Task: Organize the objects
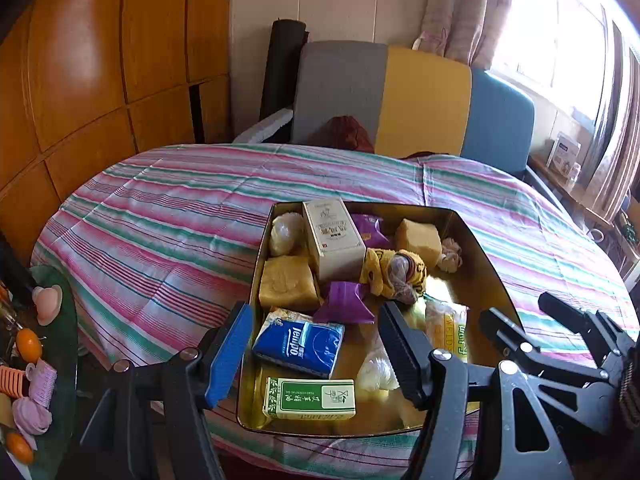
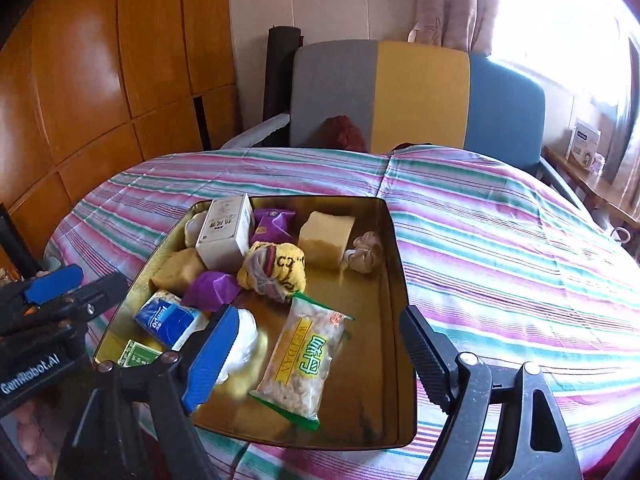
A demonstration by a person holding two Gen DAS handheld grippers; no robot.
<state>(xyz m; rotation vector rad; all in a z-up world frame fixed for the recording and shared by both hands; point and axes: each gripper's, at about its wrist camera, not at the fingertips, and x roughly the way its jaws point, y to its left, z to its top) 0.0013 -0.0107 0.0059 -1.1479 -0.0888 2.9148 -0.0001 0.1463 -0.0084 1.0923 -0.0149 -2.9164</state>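
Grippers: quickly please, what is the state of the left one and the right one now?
Left gripper: open, holding nothing, above the blue tissue pack.
Right gripper: open, holding nothing, above the snack bag.

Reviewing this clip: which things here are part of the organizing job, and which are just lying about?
Part of the job:
- gold tray
- WEIDAN snack bag
- blue tissue pack
- green box
- white carton
- left gripper and right gripper, both open and empty

Lying about:
- tricolour chair
- oranges
- pink hair rollers
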